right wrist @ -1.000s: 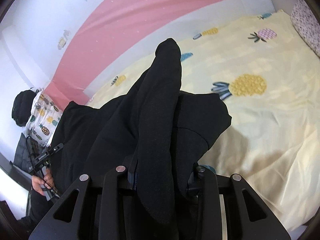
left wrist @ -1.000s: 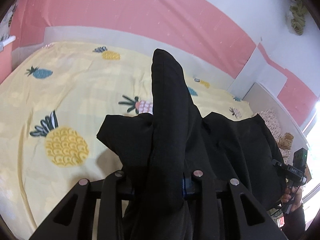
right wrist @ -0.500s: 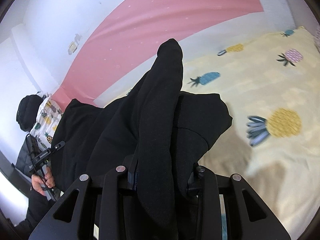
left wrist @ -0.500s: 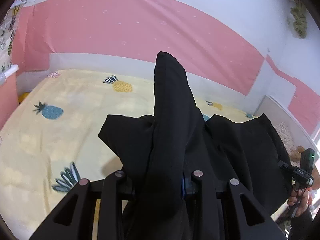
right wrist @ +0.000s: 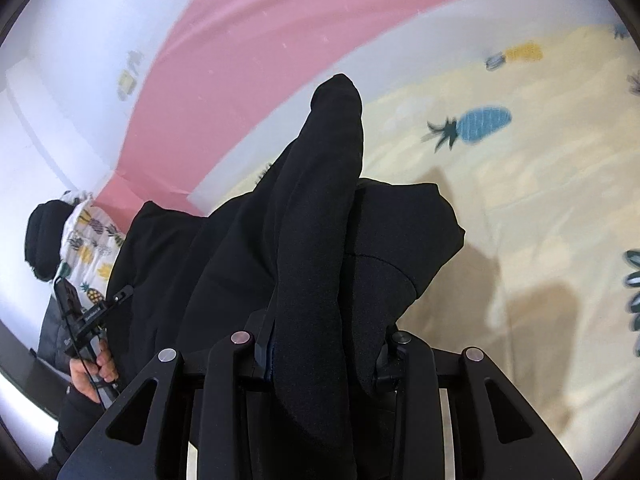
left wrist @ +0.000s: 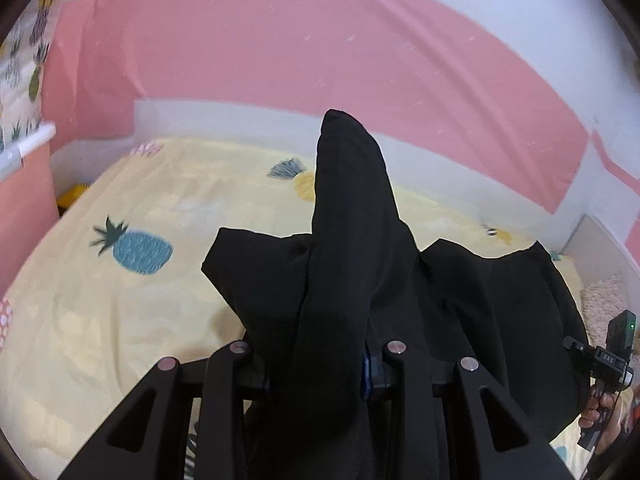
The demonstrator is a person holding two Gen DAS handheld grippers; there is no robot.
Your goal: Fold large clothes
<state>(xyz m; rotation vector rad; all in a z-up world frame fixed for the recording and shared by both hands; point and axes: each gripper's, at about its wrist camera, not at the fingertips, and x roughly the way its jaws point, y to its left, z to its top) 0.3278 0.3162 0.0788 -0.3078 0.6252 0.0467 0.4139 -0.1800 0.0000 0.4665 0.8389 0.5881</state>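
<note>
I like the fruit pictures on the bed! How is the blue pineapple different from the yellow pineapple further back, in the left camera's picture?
The blue pineapple print lies in full view on the left of the yellow bedsheet; the yellow pineapple print is partly hidden behind the black garment. The blue one is nearer and looks bigger; the yellow one sits further back, by the wall. Both have dark spiky leaves.

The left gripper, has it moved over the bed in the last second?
Yes. The left gripper, shut on the black garment, has swung left: the blue pineapple now sits beside it.
</note>
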